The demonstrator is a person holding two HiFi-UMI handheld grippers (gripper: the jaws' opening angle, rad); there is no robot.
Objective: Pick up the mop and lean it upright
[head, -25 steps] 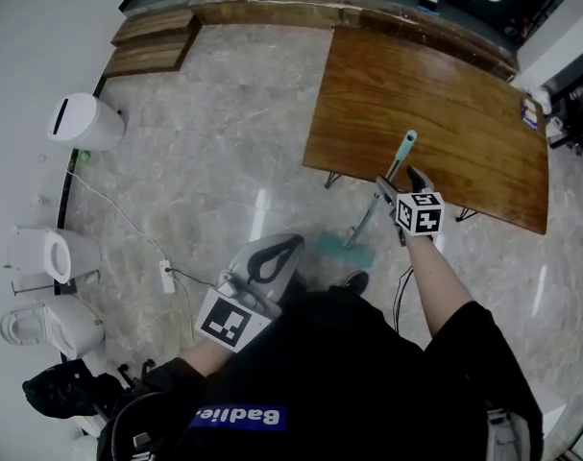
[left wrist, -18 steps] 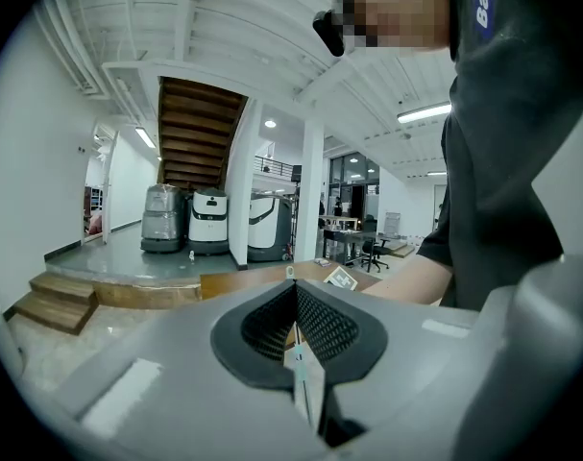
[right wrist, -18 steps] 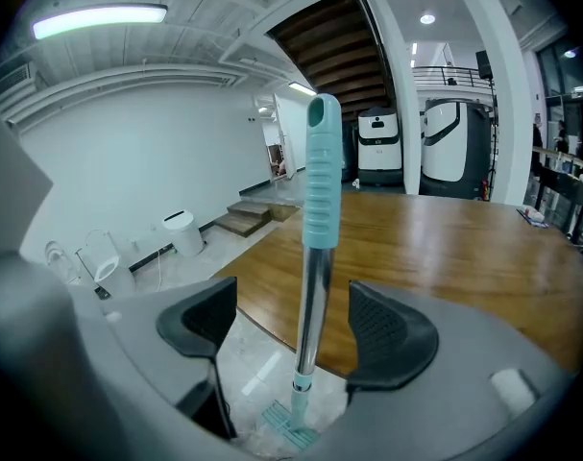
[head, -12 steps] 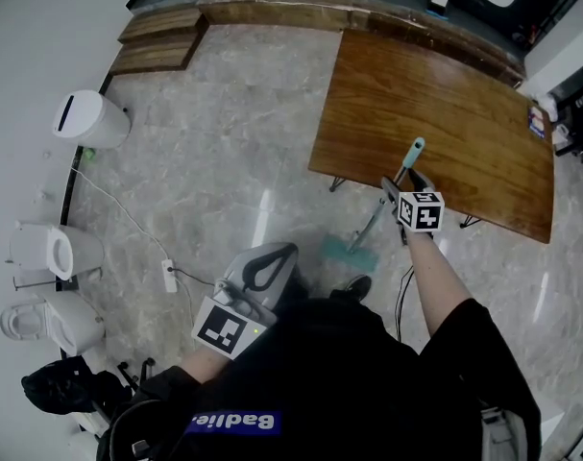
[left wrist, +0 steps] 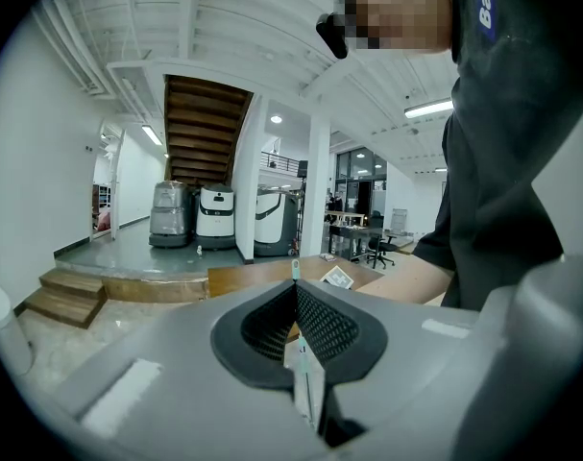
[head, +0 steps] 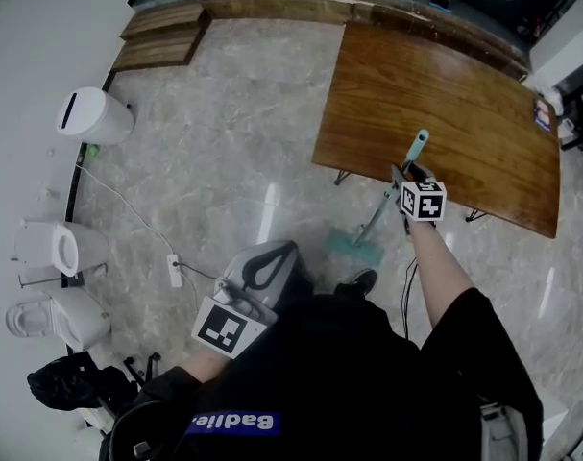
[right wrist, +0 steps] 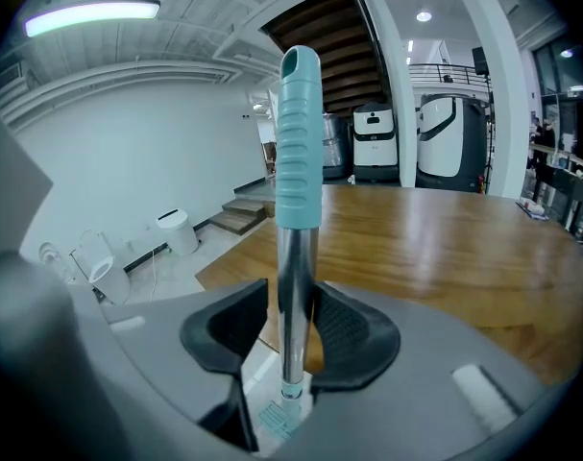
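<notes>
The marble-patterned floor [head: 224,161] carries the wooden surface [head: 445,113], the teal head of the mop [head: 356,248], a white power strip [head: 174,270] with its cable, and a white bin [head: 94,116] beside the wall. A small card [head: 542,113] lies at the surface's right edge.

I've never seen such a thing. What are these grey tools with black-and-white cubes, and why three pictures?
There is no robot: a person holds a grey two-jaw gripper in each hand. One picture comes from a camera on the person's head, looking down; the other two from cameras riding on the grippers. The right gripper has just been closing its jaws on the metal shaft of the teal-handled mop, whose head rests on the marble floor beside the brown wooden table. The left gripper is empty, jaws together.
</notes>
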